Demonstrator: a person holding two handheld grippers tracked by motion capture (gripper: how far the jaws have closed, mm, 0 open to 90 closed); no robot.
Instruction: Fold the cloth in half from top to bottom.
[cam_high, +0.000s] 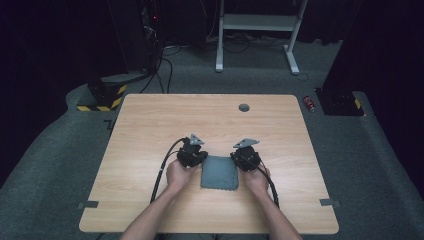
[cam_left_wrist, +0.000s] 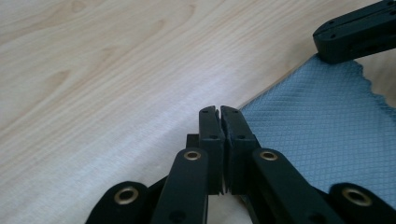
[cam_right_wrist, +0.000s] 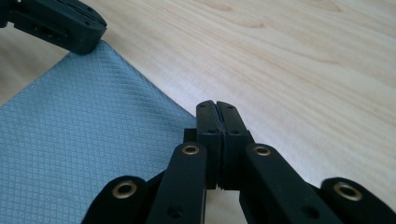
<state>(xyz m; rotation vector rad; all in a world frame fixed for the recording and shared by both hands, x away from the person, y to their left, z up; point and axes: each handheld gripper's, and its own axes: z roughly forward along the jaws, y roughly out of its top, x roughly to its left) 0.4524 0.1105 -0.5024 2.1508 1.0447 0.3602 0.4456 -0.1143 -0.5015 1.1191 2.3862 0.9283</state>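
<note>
High view showed a folded grey cloth (cam_high: 219, 172) flat on the bench (cam_high: 150, 125), left tool (cam_high: 196, 155) and right tool (cam_high: 242, 157) each pressed together at a far corner, probably pinching it; cloth looked light, limp, best gripped by corners.

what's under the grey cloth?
The grey cloth lies flat on the wooden table, with bare wood showing all around it. Nothing bulges through, but whatever the fabric covers stays hidden. The left tongs and right tongs sit shut at its far corners.
</note>
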